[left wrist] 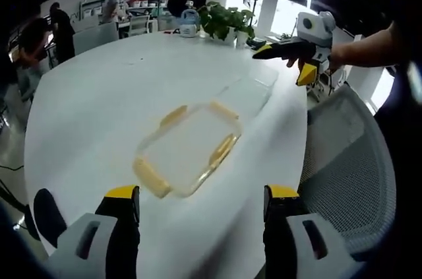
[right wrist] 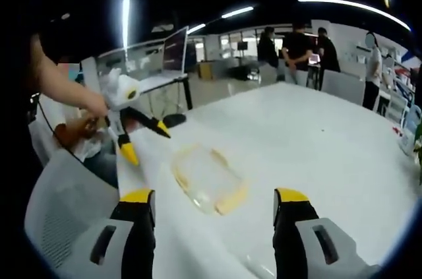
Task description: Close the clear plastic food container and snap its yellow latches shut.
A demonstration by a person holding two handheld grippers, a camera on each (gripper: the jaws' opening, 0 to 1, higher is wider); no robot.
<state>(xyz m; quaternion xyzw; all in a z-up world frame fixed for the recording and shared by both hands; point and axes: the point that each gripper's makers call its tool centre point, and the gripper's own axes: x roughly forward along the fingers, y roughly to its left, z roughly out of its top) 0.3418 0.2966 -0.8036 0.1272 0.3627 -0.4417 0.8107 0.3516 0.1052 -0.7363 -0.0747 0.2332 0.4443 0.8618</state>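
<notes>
So in my left gripper view the left gripper (left wrist: 201, 203) sits at the bottom edge with its yellow-tipped jaws spread wide apart, nothing between them, just hanging over the near edge of the white table (left wrist: 99, 114). Just past the tips, around the middle of the frame, lies the clear plastic food container (left wrist: 188, 150), flat on the tabletop with yellow latches (left wrist: 153, 178) flopped out along its edges; a see-through piece that looks like its lid (left wrist: 250, 91) lies beyond it toward the upper right, though it's too faint for me to say whether the two touch. On the right a grey mesh chair (left wrist: 349, 173) is pushed up near the table. Further up on the right the right gripper (left wrist: 280, 61) hovers above the table's far side, held by a hand, jaws parted and holding nothing. At the far end there's a potted plant (left wrist: 227, 22) and some people standing around. Flipping to the right gripper view, same deal: jaws wide apart at the bottom, the container in the lower middle of the frame just beyond them, the left gripper in the left part of the frame, also gaping, and a laptop (right wrist: 175, 48) on a desk behind it.
</notes>
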